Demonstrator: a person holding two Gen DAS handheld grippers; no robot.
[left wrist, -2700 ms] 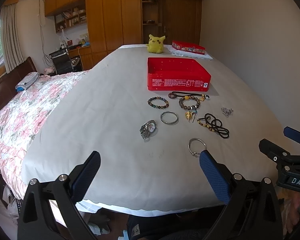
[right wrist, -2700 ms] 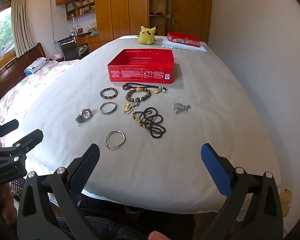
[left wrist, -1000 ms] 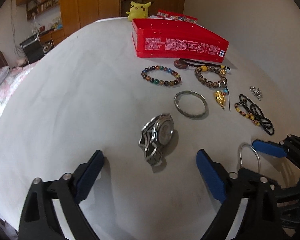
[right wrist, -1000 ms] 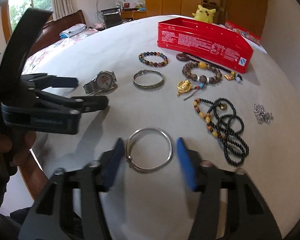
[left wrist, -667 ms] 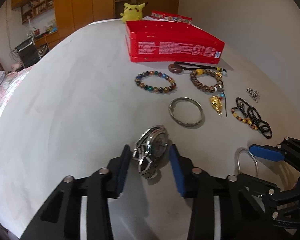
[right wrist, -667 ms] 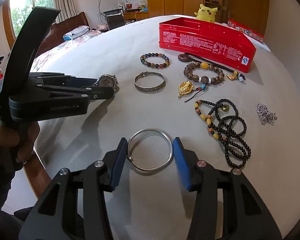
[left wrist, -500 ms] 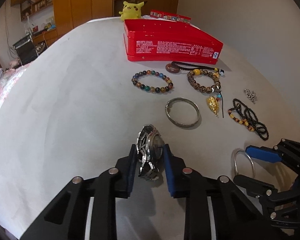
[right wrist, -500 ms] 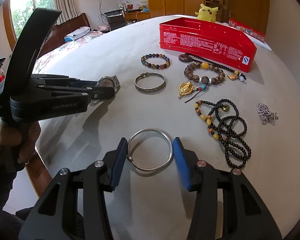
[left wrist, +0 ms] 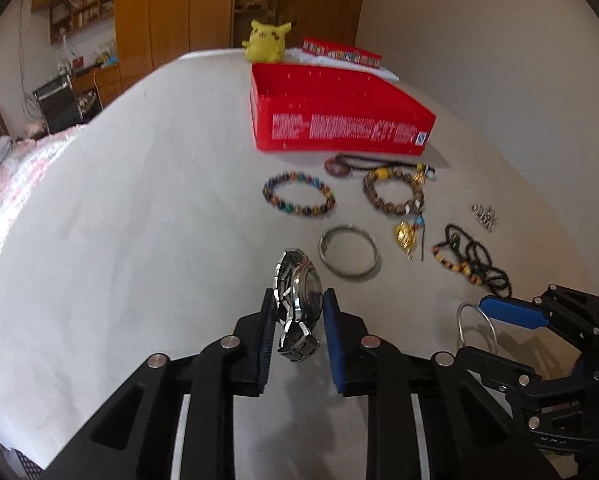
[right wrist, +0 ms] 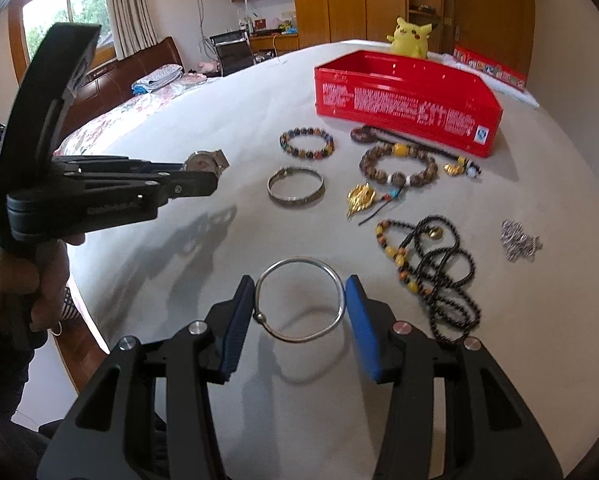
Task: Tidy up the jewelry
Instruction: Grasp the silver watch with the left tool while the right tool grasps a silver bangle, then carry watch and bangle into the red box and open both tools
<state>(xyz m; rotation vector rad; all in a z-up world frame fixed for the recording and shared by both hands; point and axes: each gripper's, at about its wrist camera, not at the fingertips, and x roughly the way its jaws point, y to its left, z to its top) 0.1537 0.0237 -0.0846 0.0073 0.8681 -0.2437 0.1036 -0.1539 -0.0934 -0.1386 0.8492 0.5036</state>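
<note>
Left claw (left wrist: 297,312) pinches a silver watch (left wrist: 297,292), raised off the white counter (left wrist: 139,220). Right claw (right wrist: 299,300) grips a plain silver bangle (right wrist: 299,300) across its width, clear of the cloth. Beyond lie beaded bracelets (right wrist: 307,143) and a red box (right wrist: 407,102).

yellow plush toy (left wrist: 266,41) on the white table (left wrist: 139,200); flowered bedspread (left wrist: 3,184) beside it
</note>
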